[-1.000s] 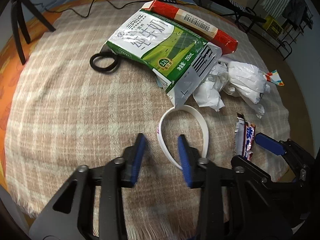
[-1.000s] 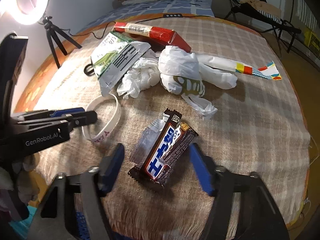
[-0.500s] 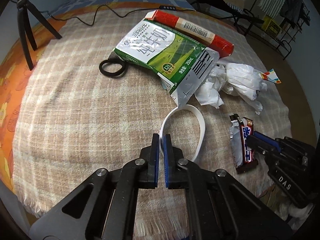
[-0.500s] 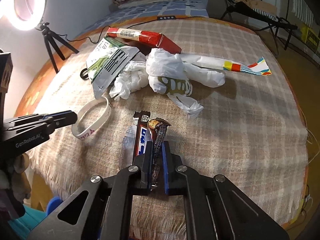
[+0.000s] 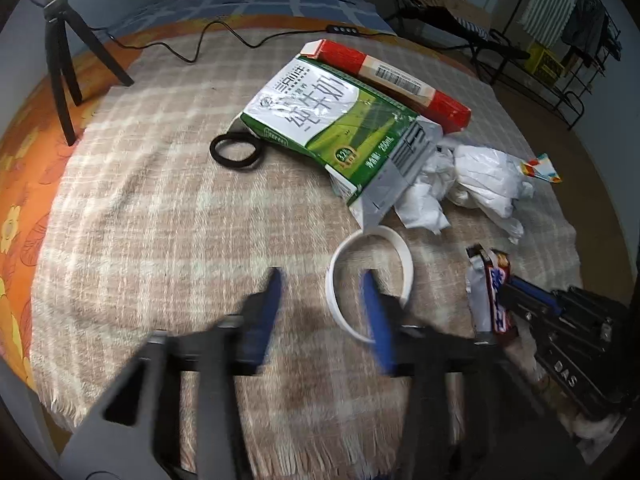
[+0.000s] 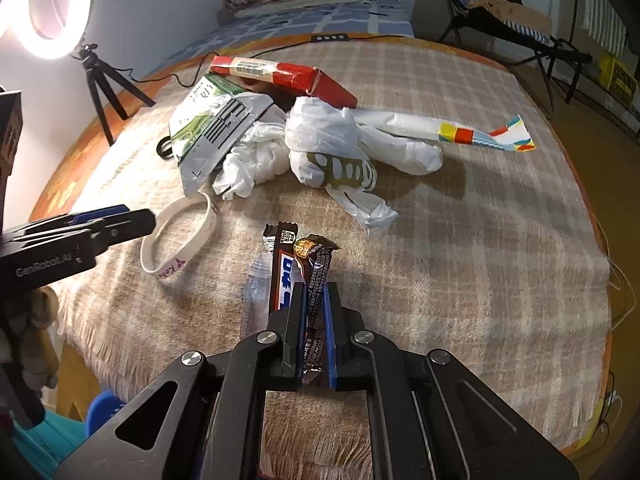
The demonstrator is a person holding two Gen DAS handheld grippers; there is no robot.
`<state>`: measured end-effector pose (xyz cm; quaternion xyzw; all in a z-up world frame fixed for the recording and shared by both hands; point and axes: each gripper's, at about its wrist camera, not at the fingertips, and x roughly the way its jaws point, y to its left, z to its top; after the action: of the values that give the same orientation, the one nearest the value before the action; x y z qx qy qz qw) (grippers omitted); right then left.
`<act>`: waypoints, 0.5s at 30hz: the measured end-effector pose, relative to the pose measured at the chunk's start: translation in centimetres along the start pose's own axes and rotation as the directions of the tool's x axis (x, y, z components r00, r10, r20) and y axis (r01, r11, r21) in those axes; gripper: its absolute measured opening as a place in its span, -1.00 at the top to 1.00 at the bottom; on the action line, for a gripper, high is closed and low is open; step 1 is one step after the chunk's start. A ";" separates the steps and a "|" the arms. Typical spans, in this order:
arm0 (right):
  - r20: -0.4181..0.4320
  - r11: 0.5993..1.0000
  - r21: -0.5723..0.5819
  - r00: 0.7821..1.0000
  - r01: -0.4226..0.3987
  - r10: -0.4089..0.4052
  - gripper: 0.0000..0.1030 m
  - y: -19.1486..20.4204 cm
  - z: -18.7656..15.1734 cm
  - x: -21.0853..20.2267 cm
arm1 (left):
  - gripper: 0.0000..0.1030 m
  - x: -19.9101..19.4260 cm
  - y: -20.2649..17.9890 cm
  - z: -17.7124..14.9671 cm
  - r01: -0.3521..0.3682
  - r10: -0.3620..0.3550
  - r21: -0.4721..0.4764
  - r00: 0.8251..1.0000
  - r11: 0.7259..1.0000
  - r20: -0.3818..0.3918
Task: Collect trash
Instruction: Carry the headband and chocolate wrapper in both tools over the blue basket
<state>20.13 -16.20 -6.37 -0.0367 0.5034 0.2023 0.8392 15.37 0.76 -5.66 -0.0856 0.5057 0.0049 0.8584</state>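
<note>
Plaid blanket: right gripper clamps the candy wrapper; left gripper jaws opening, straddling the wristband.

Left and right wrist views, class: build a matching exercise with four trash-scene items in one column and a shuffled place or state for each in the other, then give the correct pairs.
Items
1. candy bar wrapper
2. white wristband
3. black hair tie
4. red box

Places or states
A. lying flat beside the milk carton's far corner
B. pinched between the shut right gripper's pads
C. partly under the milk carton, on its far side
D. on the blanket, one side of it between the opening left gripper's fingers

Pairs: 1-B, 2-D, 3-A, 4-C
</note>
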 end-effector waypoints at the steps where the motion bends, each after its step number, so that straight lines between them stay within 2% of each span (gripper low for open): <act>1: 0.001 1.000 -0.002 1.000 0.001 -0.001 0.87 0.0 0.0 0.0 | 0.12 0.5 -0.2 0.2 0.004 -0.004 0.004 1.000 1.000 -0.012; 2: 0.000 1.000 -0.005 1.000 0.004 -0.004 0.87 0.1 0.1 0.1 | 0.12 1.0 -0.3 0.3 0.009 -0.009 0.006 1.000 1.000 -0.027; 4: -0.007 1.000 -0.007 1.000 0.008 -0.008 0.81 0.2 0.1 0.2 | 0.55 2.2 -0.6 0.4 0.003 -0.002 0.015 0.998 1.000 -0.061; 6: -0.023 1.000 -0.006 0.999 0.023 -0.023 0.42 0.2 0.2 0.6 | 0.93 2.4 -1.1 0.5 -0.033 0.035 0.056 0.999 0.998 -0.039; 7: -0.022 1.000 -0.007 1.000 0.021 -0.021 0.18 0.2 0.1 0.7 | 0.95 2.5 -1.3 0.6 -0.027 0.030 0.067 0.999 0.997 -0.046; 8: -0.021 1.000 -0.014 1.000 0.021 -0.021 0.16 0.3 0.0 0.9 | 0.97 2.3 -1.4 0.6 -0.019 0.022 0.063 0.999 0.998 -0.045; 11: -0.017 0.998 -0.049 0.999 0.031 -0.032 0.20 0.8 -0.1 0.9 | 1.00 1.6 -1.3 0.3 0.014 -0.012 0.047 0.999 0.999 -0.046; 12: -0.015 0.998 -0.050 1.000 0.025 -0.025 0.32 0.9 -0.1 0.9 | 1.00 1.1 -1.4 -0.1 0.010 -0.008 0.061 0.999 0.998 -0.038; 13: -0.018 0.999 -0.047 1.000 0.015 -0.016 0.68 0.8 -0.2 0.8 | 1.00 0.5 -1.5 -0.5 0.003 -0.001 0.078 1.000 0.997 -0.025; 14: -0.025 0.999 -0.041 1.000 0.001 -0.002 0.86 0.7 -0.2 0.8 | 1.00 0.0 -1.6 -0.9 -0.001 0.002 0.090 1.000 0.996 -0.016; 15: -0.024 0.999 -0.035 1.000 -0.008 0.007 0.86 0.6 -0.3 0.6 | 1.00 -0.4 -1.7 -1.2 -0.003 0.004 0.097 1.000 0.995 -0.011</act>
<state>19.95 -15.56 -6.97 -0.0520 0.5097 0.2138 0.8317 14.26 -1.08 -5.61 -0.0428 0.5101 -0.0185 0.8588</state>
